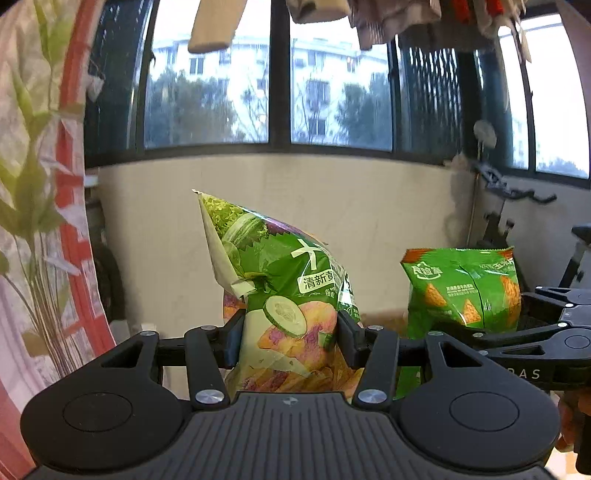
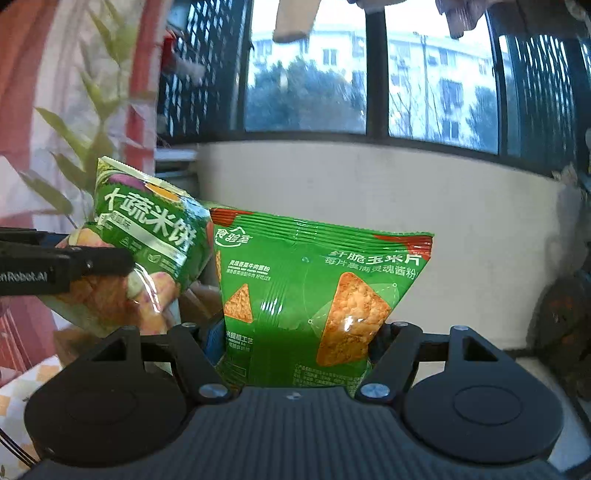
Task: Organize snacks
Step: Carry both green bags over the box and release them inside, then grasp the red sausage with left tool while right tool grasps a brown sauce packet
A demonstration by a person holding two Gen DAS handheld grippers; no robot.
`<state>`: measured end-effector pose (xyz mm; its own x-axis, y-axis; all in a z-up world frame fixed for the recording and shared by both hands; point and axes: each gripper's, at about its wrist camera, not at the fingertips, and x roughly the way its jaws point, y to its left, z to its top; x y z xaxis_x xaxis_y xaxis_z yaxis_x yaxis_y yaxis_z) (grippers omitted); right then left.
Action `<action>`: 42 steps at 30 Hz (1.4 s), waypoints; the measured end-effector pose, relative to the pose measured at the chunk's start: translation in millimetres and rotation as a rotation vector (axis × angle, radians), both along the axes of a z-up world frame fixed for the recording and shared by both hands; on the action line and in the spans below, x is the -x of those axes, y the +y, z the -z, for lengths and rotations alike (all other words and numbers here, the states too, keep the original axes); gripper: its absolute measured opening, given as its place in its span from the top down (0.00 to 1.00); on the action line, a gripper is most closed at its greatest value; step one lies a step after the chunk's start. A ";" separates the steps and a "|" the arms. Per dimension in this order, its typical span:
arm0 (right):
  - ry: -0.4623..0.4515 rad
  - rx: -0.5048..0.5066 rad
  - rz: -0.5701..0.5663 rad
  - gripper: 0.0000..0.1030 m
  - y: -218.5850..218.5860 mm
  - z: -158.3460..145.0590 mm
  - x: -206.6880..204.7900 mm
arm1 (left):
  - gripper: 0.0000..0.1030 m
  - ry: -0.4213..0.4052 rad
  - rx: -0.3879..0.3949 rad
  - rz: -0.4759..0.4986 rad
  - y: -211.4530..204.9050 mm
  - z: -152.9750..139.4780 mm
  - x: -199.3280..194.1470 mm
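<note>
My left gripper is shut on a green vegetable rice-cracker bag with a cucumber picture and holds it up in the air. My right gripper is shut on a green corn-chip bag with triangle chips printed on it, also held up. The two bags hang side by side. The corn-chip bag and the right gripper show at the right of the left wrist view. The rice-cracker bag and the left gripper show at the left of the right wrist view.
A white low wall under dark-framed windows faces both cameras. A floral curtain hangs at the left. An exercise bike stands at the right. Laundry hangs overhead. A patterned tabletop corner shows at lower left.
</note>
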<state>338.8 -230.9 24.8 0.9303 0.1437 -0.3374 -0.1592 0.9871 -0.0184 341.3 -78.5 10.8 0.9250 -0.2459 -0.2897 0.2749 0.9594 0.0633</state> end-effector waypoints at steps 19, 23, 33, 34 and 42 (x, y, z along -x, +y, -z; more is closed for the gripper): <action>0.078 -0.115 0.011 0.13 -25.9 2.7 33.3 | 0.28 0.108 0.059 0.011 38.2 5.8 12.2; 0.076 -0.128 -0.001 0.13 -34.0 -2.7 55.6 | 0.28 0.115 0.062 0.006 58.3 4.3 37.3; 0.098 -0.180 -0.017 0.13 -38.9 5.4 114.8 | 0.28 0.180 0.113 -0.045 112.7 23.3 110.8; 0.104 -0.185 -0.019 0.13 -37.5 9.2 121.8 | 0.28 0.192 0.120 -0.058 116.4 27.7 117.2; 0.217 -0.214 -0.021 0.13 -18.7 57.5 175.8 | 0.28 0.238 0.158 -0.107 134.8 66.0 169.2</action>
<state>163.0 -249.7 -32.7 0.8357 0.2516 -0.4881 -0.1571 0.9613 0.2265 172.1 56.3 -55.3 0.8587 -0.2100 -0.4675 0.1608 0.9765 -0.1434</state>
